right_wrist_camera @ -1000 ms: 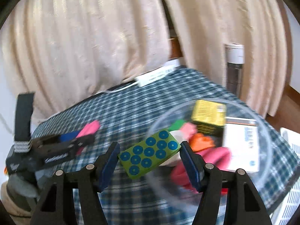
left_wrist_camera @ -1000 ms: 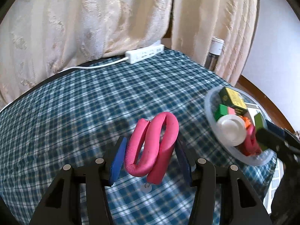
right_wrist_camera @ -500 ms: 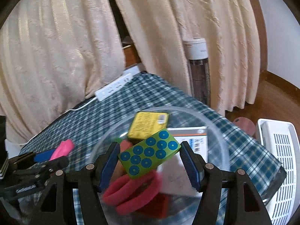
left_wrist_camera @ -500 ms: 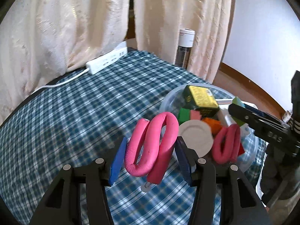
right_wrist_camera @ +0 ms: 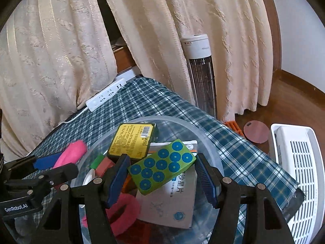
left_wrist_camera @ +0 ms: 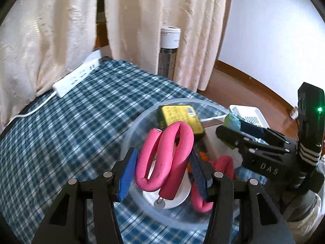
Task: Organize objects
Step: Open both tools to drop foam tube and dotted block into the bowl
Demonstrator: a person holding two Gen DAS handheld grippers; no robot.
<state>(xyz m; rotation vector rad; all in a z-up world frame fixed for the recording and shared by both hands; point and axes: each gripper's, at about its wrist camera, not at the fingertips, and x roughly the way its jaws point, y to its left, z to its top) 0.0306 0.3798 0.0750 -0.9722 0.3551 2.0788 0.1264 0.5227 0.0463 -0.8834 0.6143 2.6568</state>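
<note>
Over the clear plastic bowl (right_wrist_camera: 205, 130), the right gripper (right_wrist_camera: 162, 172) clamps a green block with blue dots (right_wrist_camera: 162, 167) between its pads. The left gripper (left_wrist_camera: 162, 170) grips a folded pink foam roller (left_wrist_camera: 164, 158) above the bowl's near rim. Inside the bowl lie a yellow box (right_wrist_camera: 132, 142), a white packet (right_wrist_camera: 172, 201) and another pink roller (right_wrist_camera: 124, 209). Beyond the bowl, a white power strip (right_wrist_camera: 105, 97) rests on the checked tablecloth (right_wrist_camera: 146, 99).
</note>
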